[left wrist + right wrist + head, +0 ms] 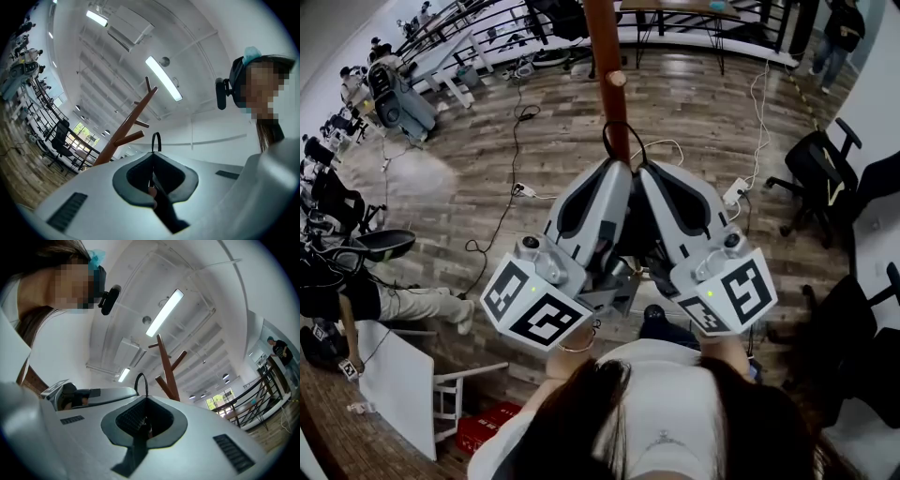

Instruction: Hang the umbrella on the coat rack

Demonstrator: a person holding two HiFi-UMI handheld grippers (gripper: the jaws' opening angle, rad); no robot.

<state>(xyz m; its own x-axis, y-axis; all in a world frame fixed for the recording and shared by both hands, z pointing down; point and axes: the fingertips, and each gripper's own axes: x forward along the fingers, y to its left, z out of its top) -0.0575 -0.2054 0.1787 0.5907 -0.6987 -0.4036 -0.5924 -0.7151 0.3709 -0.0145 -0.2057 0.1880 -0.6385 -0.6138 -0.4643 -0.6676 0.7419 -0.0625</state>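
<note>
In the head view my left gripper [617, 169] and right gripper [645, 171] point up side by side, pressed together. A dark folded umbrella [633, 234] lies between their bodies. Its thin black strap loop [621, 139] sticks out past both tips, just below a peg [615, 79] of the brown wooden coat rack [605, 47]. The left gripper [153, 152] has its jaws shut, with the loop [156, 140] rising from the tip and the coat rack [126, 136] behind it. In the right gripper view the right gripper [143, 398] is shut too, with the loop [139, 383] next to the rack [168, 376].
Wooden floor below carries cables and a power strip [736, 192]. Black office chairs [820, 169] stand at the right. A white panel [394, 384] and a seated person's legs [422, 305] are at the lower left. A railing [478, 23] runs along the far side.
</note>
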